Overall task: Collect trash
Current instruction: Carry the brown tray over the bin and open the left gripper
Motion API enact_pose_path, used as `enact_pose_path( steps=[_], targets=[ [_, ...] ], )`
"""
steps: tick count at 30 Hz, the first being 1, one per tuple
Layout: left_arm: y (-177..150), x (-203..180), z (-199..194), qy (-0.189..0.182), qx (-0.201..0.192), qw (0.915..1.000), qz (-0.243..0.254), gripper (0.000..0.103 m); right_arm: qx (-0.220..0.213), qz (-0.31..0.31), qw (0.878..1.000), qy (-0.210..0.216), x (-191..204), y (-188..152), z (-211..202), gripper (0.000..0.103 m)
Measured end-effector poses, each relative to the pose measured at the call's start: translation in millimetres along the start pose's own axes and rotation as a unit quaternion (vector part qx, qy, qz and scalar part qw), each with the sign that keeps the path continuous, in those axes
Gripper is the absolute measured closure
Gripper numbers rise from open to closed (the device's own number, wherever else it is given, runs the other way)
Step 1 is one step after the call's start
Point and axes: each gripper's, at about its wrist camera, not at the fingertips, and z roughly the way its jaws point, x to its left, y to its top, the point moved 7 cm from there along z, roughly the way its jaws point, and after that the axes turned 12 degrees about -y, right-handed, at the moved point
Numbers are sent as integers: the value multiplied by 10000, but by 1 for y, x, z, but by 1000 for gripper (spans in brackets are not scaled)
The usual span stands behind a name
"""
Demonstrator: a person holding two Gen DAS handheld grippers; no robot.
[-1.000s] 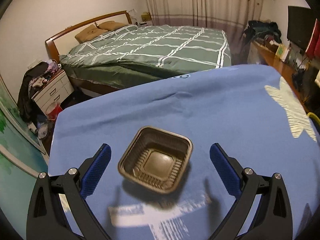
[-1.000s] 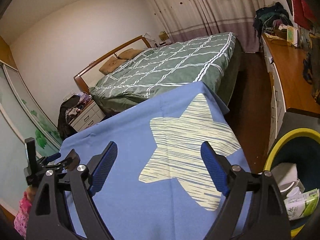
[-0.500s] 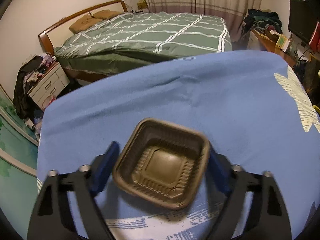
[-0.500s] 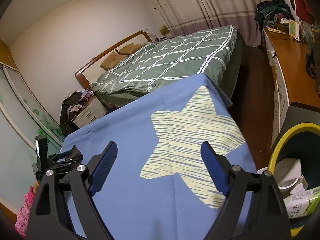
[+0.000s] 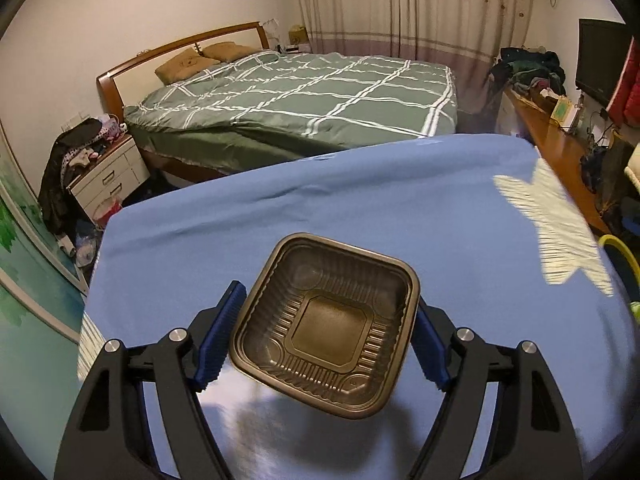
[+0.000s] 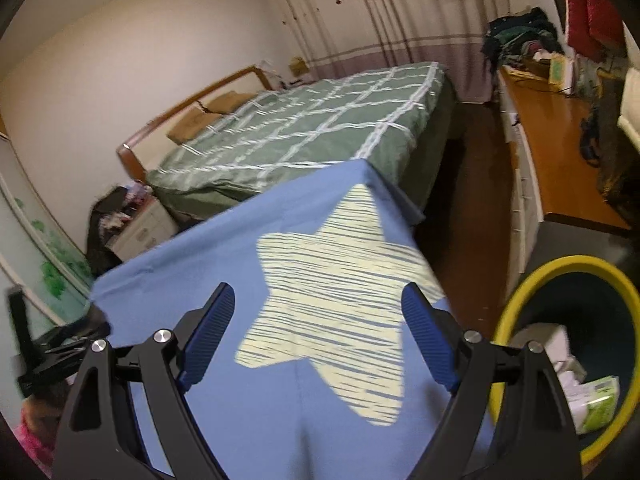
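Note:
A square dark brown plastic tray (image 5: pixel 326 322), empty, is held between the blue pads of my left gripper (image 5: pixel 322 338), which is shut on it and holds it a little above the blue tablecloth (image 5: pixel 280 216). My right gripper (image 6: pixel 318 334) is open and empty over the pale star print (image 6: pixel 332 312) on the cloth. A yellow-rimmed trash bin (image 6: pixel 520 296) stands on the floor to its right, with cartons and packets (image 6: pixel 588 396) inside. The bin's rim also shows at the right edge of the left wrist view (image 5: pixel 620 248).
A green checked bed (image 5: pixel 304 108) lies beyond the table. A white nightstand (image 5: pixel 106 176) stands at the left, a wooden desk (image 6: pixel 556 152) with clutter along the right wall. My left gripper's body (image 6: pixel 52 356) shows at the right wrist view's left edge.
My left gripper moved forward around the brown tray, closed on it and lifted it off the cloth. My right gripper stayed open and shifted slightly toward the bin side.

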Motion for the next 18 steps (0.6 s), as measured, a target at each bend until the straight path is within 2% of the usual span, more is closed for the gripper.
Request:
enact_pose_path(
  steps=[3,6,8,12,18],
  targets=[
    [1,-42,-10,-217,-47,9997,46,27,-106,-111,9998,-132,-11,1,-17,22],
    [4,-94,-16,-612,-66,9978,232,27,-419,-303,9974,-510,-36,-5,-46,22],
    [6,-129,-17,-855,-53,9953,441,27,-630,-288,9941,-835,-66,-15,-72,22],
    [11,-215,-12,-1371,84,9862,920,26,-893,-34,9866,-1362,-127,-37,-119,22],
    [11,-344,13,-1921,393,9680,1569,26,-966,435,9805,-1655,-197,-74,-171,19]
  ],
)
